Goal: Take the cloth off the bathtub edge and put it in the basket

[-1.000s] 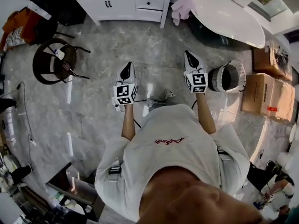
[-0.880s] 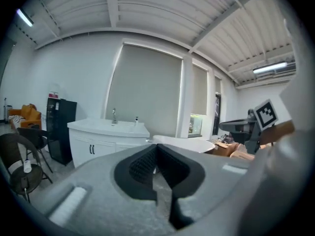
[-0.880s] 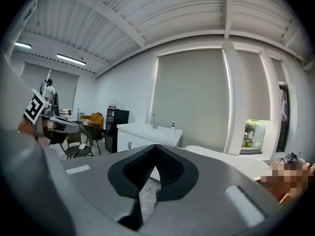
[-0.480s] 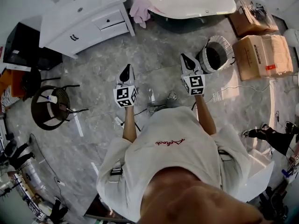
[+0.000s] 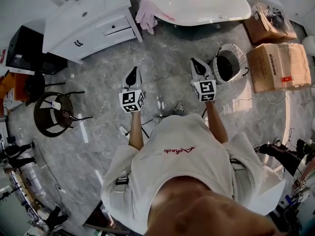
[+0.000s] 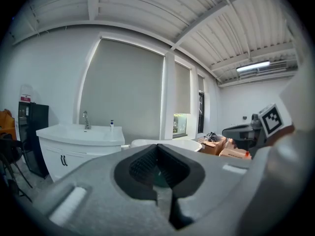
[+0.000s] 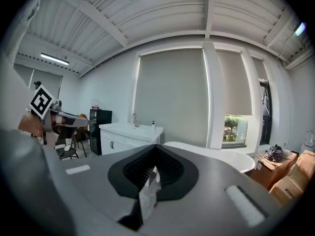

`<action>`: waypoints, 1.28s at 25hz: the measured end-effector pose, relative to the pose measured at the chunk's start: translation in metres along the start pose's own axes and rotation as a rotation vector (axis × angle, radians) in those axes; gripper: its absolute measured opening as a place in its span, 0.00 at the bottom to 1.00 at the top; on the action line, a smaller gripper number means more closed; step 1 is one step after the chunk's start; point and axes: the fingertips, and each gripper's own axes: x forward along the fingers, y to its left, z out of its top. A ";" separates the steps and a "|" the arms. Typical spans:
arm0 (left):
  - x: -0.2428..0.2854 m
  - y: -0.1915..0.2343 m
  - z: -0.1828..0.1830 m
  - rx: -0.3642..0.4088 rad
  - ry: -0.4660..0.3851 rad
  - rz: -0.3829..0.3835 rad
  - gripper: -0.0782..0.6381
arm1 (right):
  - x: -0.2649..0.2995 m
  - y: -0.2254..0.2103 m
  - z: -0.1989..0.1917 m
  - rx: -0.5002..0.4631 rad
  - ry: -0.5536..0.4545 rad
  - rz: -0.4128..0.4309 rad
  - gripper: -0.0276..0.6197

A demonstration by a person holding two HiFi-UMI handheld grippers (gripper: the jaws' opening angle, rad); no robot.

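Note:
A pink cloth [image 5: 146,14] hangs over the left end of the white bathtub [image 5: 197,4], up at the top of the head view. The round woven basket [image 5: 228,63] stands on the floor just right of my right gripper [image 5: 197,64]. My left gripper [image 5: 132,73] is level with it, further left. Both point towards the tub, well short of the cloth. Both are shut with nothing in them. The left gripper view shows the shut left gripper [image 6: 157,154] and the tub [image 6: 167,142] behind it. The right gripper [image 7: 156,154] faces the tub [image 7: 221,156] too.
A white vanity cabinet [image 5: 88,23] stands left of the tub, a black fridge [image 5: 24,48] beyond it. Cardboard boxes [image 5: 278,65] sit right of the basket. A dark round chair [image 5: 51,114] is at the left. Cables lie on the marble floor [image 5: 162,58].
The view has swung round: the bathtub has gone from upper right to top centre, the basket from right to upper right. Both grippers stay shut and keep their spacing.

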 end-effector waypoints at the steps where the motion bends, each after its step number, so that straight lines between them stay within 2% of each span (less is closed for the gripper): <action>1: 0.004 0.000 0.001 0.001 0.001 0.010 0.11 | 0.006 -0.003 0.001 0.000 -0.004 0.011 0.05; 9: 0.036 -0.005 0.010 -0.001 0.002 0.074 0.11 | 0.043 -0.034 0.012 0.002 -0.038 0.075 0.05; 22: 0.087 -0.051 0.019 0.000 -0.007 0.050 0.11 | 0.055 -0.087 -0.004 0.026 -0.029 0.087 0.05; 32: 0.095 -0.051 0.028 -0.009 -0.018 0.073 0.11 | 0.056 -0.094 -0.001 0.034 -0.042 0.103 0.05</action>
